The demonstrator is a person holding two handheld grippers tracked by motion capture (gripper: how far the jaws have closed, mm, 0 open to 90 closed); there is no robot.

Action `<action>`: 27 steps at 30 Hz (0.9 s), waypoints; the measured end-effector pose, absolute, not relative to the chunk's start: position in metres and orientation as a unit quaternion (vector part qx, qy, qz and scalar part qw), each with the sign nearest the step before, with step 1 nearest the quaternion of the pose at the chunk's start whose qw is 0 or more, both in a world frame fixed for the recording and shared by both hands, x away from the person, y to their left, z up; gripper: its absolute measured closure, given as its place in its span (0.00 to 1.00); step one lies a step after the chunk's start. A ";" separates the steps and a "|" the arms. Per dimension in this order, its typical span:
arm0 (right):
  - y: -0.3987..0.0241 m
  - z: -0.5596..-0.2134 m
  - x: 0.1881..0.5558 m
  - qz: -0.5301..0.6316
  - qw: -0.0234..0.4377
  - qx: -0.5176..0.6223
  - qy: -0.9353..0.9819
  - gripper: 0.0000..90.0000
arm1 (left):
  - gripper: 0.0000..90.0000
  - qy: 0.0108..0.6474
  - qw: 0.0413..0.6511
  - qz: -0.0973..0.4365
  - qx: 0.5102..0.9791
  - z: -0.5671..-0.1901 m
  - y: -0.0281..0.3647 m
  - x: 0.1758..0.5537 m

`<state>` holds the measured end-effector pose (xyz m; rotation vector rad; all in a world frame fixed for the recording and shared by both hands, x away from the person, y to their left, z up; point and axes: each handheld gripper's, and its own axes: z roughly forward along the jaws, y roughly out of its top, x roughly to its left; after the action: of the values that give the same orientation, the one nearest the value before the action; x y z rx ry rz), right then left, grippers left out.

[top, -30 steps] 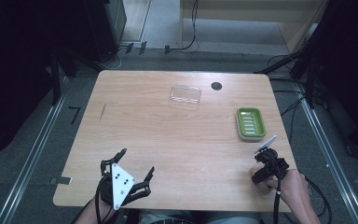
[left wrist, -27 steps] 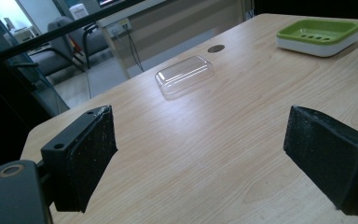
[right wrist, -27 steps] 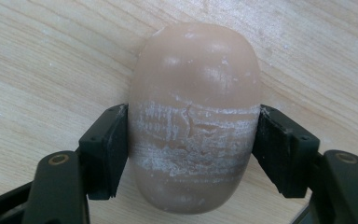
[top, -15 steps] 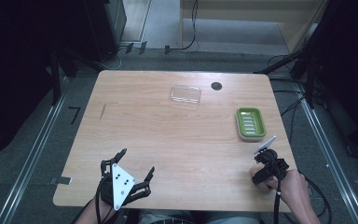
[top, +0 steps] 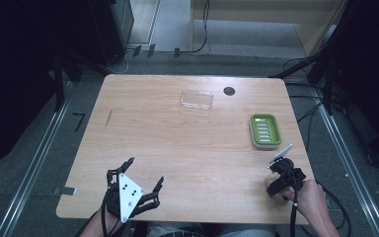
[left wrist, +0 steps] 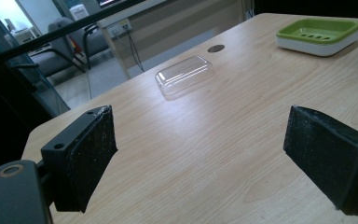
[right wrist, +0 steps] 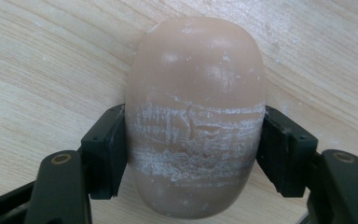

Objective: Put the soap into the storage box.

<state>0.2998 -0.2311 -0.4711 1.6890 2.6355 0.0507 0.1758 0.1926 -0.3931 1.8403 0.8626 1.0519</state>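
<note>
Soap bar (right wrist: 195,116), beige and oval, is gripped across its middle by the right gripper (right wrist: 193,154); both black jaws are pressed against its sides, over a band of white scuff marks. The bar is seen just over the wood grain of the desk (right wrist: 37,60); contact with the desk cannot be told. In the high view the right gripper (top: 281,180) is held in the right hand (top: 310,197) at the near right edge of the desk (top: 177,148), the soap mostly hidden under it. A green soap dish (top: 265,130) on a white base is placed just beyond that gripper, near the right edge. A clear plastic lid (top: 196,100) is laid toward the far middle, with a dark round hole (top: 229,91) just to its right. The left gripper (top: 143,185) is held at the near left edge, well apart from the rest; its jaws are spread wide and nothing is held between them. In the left gripper view the lid (left wrist: 185,74), the dish (left wrist: 319,35) and the hole (left wrist: 216,48) are seen past the parted jaws.
</note>
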 end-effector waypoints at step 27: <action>-0.232 -0.461 0.301 0.005 0.005 0.532 0.847 0.37 | 0.11 0.343 0.413 0.416 0.734 -0.393 0.193 0.177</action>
<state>0.3005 -0.2318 -0.4607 1.6670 2.6516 0.0150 0.1768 0.1927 -0.3930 1.8443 0.8630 1.0471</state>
